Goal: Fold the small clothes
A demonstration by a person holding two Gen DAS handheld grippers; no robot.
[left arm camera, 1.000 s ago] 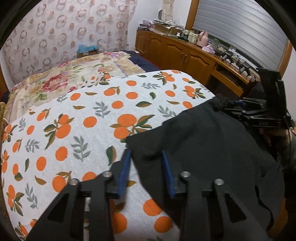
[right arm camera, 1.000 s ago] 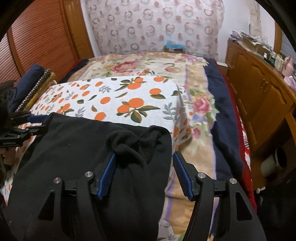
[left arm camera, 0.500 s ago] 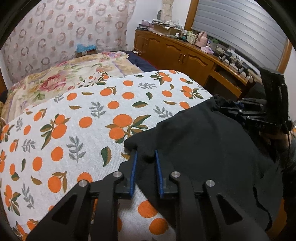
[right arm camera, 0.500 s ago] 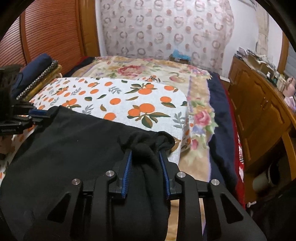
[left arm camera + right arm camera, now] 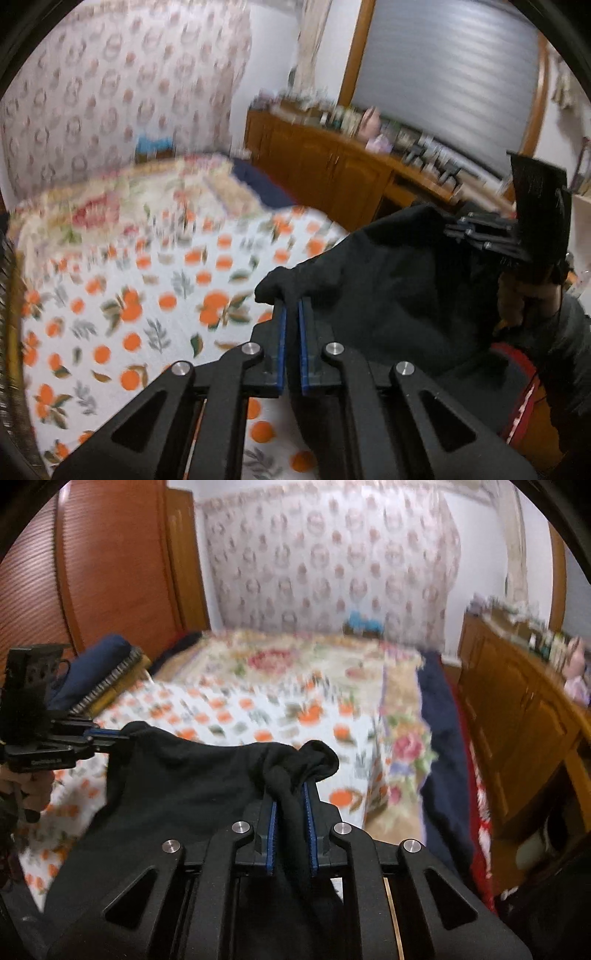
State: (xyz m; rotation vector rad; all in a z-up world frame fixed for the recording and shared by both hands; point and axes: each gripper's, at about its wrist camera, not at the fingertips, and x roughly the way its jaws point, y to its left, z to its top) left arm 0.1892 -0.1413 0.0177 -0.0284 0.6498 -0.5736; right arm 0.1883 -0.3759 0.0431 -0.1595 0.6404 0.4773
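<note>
A black garment [image 5: 388, 288] hangs stretched between my two grippers above the bed. In the left wrist view my left gripper [image 5: 291, 308] is shut on one corner of it, the cloth bulging just past the blue pads. The right gripper [image 5: 458, 230] shows at the far right, holding the other end. In the right wrist view my right gripper [image 5: 290, 794] has its jaws closing on a bunched fold of the black garment [image 5: 184, 775], pads pressing on the cloth. My left gripper [image 5: 110, 733] pinches the far corner at the left.
The bed's orange-print sheet [image 5: 147, 314] lies below, with a floral quilt [image 5: 295, 661] beyond it. A wooden cabinet [image 5: 332, 173] with clutter on top runs along the right side. Navy pillows [image 5: 107, 653] are stacked at the bed's left edge. A person's hand [image 5: 29, 786] holds the left gripper.
Both grippers have closed on the black garment's corners and risen, lifting it off the sheet. The views have tilted upward and blurred.
</note>
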